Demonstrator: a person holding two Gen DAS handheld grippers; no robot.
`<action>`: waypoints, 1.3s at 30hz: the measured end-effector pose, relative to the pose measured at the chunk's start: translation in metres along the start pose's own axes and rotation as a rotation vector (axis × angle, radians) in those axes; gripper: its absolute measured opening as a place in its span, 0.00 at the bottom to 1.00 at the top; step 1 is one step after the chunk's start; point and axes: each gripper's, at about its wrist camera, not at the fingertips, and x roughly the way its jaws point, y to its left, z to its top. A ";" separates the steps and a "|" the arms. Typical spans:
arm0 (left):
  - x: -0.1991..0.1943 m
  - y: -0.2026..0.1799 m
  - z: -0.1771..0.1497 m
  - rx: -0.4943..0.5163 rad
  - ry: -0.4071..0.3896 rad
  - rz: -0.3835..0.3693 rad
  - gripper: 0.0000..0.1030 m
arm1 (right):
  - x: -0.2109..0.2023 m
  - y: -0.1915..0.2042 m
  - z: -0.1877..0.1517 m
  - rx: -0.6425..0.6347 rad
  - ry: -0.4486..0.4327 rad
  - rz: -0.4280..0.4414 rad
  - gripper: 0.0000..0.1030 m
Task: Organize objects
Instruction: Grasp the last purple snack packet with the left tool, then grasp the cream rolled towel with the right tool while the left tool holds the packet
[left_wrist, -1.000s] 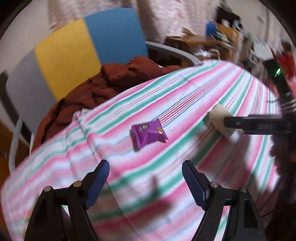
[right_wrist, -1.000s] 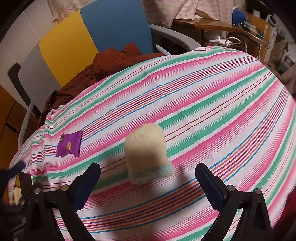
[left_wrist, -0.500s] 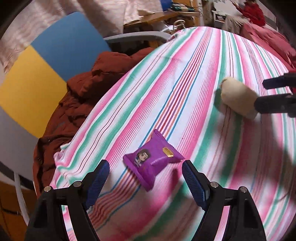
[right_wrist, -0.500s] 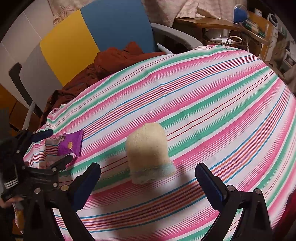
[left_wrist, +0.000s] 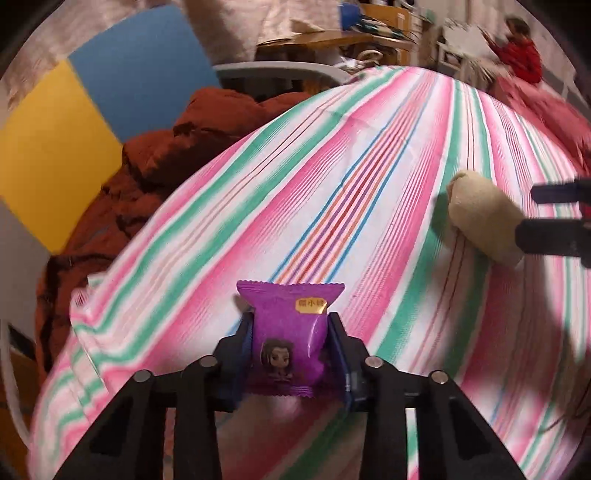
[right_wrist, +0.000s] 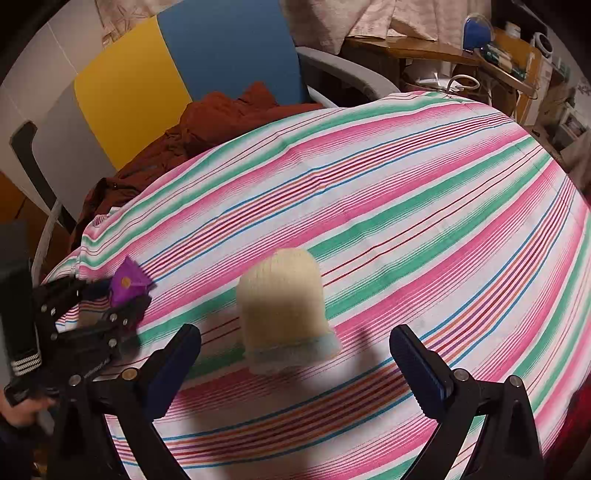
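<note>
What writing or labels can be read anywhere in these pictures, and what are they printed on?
Purple snack packet, clamped in the left hand-held gripper: a small gold label with a few characters, too blurred to read; below it a cartoon figure, no words.
Body of the left hand-held gripper seen from the right wrist view: faint lettering, too small to read.
Cream knitted hat and striped tablecloth: no text.
</note>
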 end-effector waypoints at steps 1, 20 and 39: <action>-0.001 0.000 -0.002 -0.046 0.008 0.001 0.35 | 0.000 -0.001 0.001 0.007 -0.003 0.008 1.00; -0.073 -0.095 -0.081 -0.355 -0.024 0.068 0.34 | 0.011 0.000 0.002 -0.048 -0.036 0.002 1.00; -0.085 -0.111 -0.151 -0.448 -0.183 0.115 0.37 | 0.027 0.028 -0.010 -0.232 0.007 -0.067 0.52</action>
